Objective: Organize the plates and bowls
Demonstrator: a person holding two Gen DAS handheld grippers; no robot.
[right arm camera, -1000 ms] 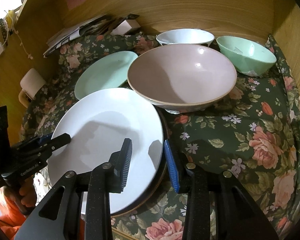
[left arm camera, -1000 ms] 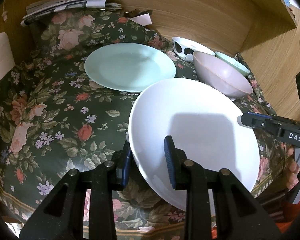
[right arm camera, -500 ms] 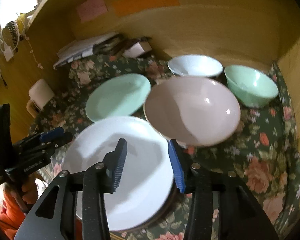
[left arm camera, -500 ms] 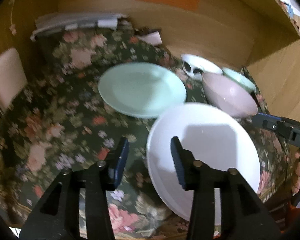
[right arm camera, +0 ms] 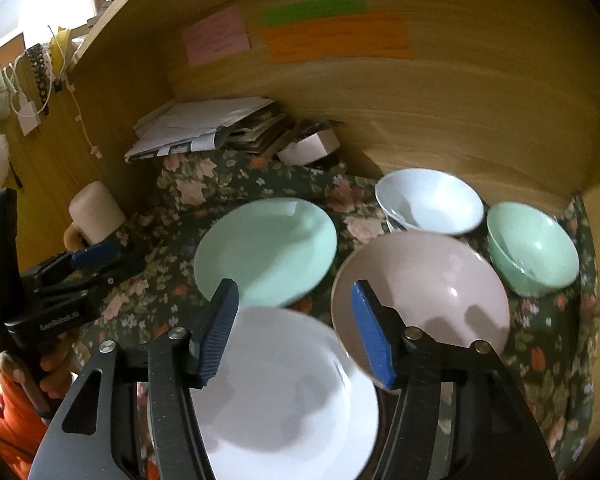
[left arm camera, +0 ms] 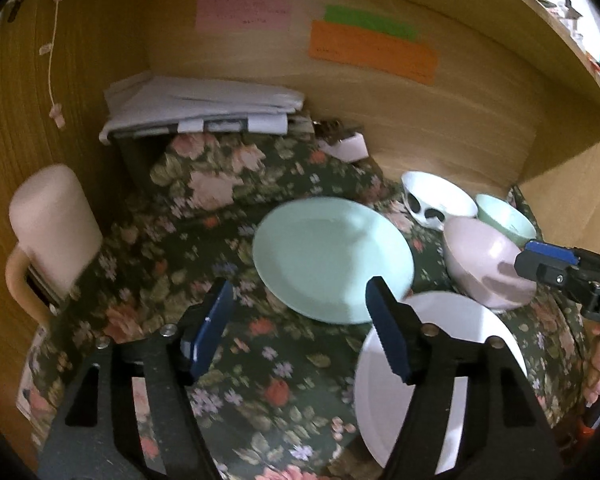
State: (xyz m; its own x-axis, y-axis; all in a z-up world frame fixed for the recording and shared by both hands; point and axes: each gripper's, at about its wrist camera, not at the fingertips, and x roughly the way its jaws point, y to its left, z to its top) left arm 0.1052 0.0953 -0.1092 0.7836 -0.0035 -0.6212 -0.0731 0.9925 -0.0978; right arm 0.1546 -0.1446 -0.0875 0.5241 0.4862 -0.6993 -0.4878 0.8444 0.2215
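- The left gripper [left arm camera: 300,328] has let go of the white plate [left arm camera: 460,360]; its jaws have just been opening and now stand apart, empty.
- The right gripper [right arm camera: 294,330] likewise has spread, holding nothing.
- The white plate lies near, on the floral cloth [left arm camera: 260,360], beside the pink bowl [right arm camera: 420,288].

In the right wrist view, a plate [right arm camera: 284,392] lies at lower centre on the cloth [right arm camera: 540,340], another plate [right arm camera: 266,252] behind it, three bowls [right arm camera: 420,292] to the right, and a mug [right arm camera: 96,212] at left.
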